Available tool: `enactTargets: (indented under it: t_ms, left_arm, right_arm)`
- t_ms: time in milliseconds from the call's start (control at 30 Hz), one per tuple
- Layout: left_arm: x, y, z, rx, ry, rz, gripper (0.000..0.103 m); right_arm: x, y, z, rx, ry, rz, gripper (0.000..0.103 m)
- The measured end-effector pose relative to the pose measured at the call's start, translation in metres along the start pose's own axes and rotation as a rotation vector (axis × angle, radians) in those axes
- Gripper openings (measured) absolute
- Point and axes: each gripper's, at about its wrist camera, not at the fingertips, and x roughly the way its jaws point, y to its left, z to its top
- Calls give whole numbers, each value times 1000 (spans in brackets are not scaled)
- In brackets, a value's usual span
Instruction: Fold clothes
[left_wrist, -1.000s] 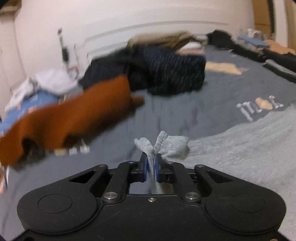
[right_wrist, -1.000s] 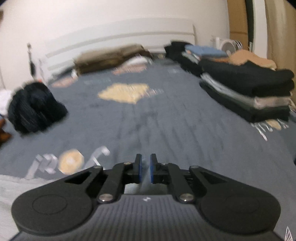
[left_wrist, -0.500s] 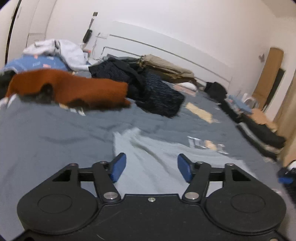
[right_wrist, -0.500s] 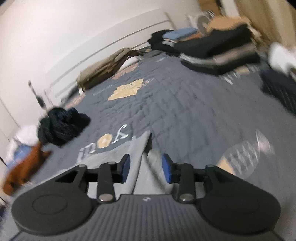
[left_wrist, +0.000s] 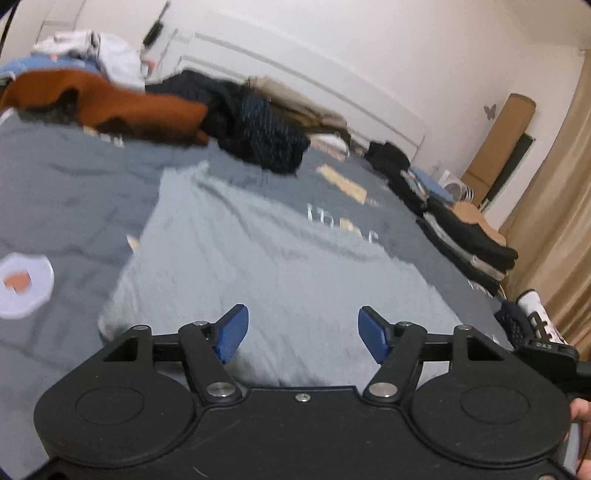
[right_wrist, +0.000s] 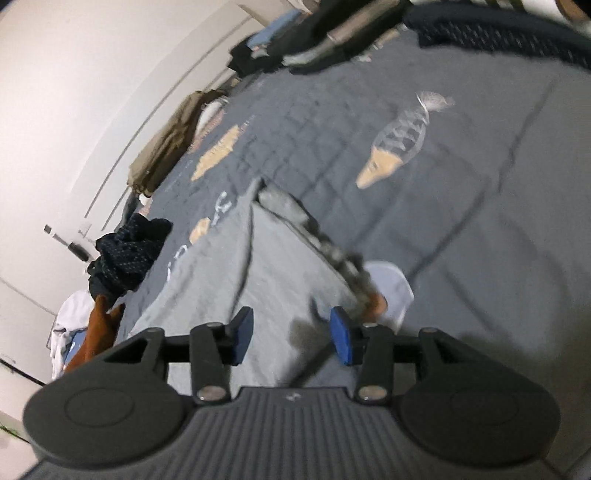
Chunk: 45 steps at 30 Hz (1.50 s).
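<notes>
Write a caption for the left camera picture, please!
Open left gripper above a grey garment spread on the bed.

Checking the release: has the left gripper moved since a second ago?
Yes. The left gripper was shut on the grey garment, low to the bed; it has since opened and risen, judged against the headboard.

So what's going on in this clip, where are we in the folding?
A person with a handheld gripper in each hand is working on a light grey garment spread flat on a bed with a dark grey quilt. Both the left gripper and the right gripper are open above the garment, holding nothing. No fold is visible in it yet. Unfolded clothes, including a rust-orange piece, lie heaped near the headboard, and a stack of folded clothes runs along the bed's far edge.
</notes>
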Motion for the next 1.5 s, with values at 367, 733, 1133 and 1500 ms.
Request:
enactTargets:
  t_ms: [367, 733, 1133, 1500]
  left_arm:
    - [21, -57, -32, 348, 41, -117, 66]
    - [57, -111, -75, 796, 110, -151, 66]
    - [79, -92, -91, 864, 165, -125, 66]
    - [72, -98, -82, 855, 106, -137, 65]
  right_arm:
    - [26, -5, -5, 107, 9, 13, 45]
    - [36, -22, -2, 203, -31, 11, 40]
    - [5, -46, 15, 378, -201, 46, 3]
    - [7, -43, 14, 338, -75, 41, 15]
